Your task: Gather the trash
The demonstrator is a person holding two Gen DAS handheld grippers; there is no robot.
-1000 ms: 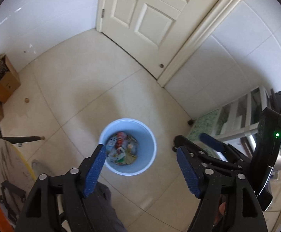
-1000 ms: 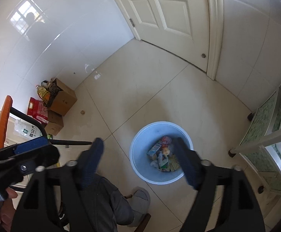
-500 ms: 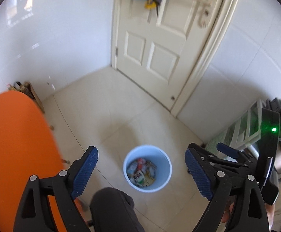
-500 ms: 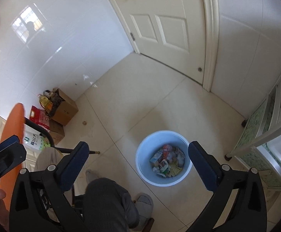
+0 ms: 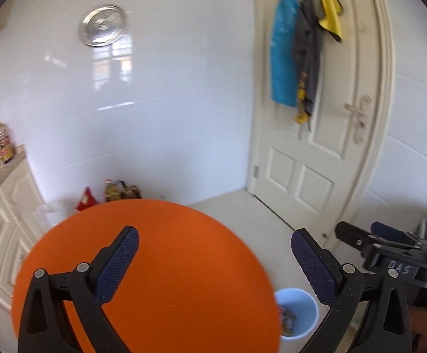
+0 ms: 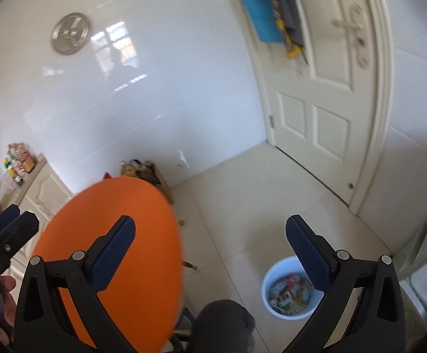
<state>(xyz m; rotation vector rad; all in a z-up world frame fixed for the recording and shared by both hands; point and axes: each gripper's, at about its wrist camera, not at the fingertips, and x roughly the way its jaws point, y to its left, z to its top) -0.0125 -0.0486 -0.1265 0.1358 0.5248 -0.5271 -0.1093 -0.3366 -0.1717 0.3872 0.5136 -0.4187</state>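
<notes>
Hovering over the orange round table (image 5: 169,264), the left gripper (image 5: 213,261) has just spread wide, empty; right of the table, the right gripper (image 6: 210,250) gapes empty too. Trash sits in the blue bin (image 6: 267,279) below; swinging down carelessly could knock it over.

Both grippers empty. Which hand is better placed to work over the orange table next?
Left, probably. The left gripper sits squarely over the orange table, jaws open and empty. The right gripper straddles the table's edge, nearer the blue trash bin.
</notes>
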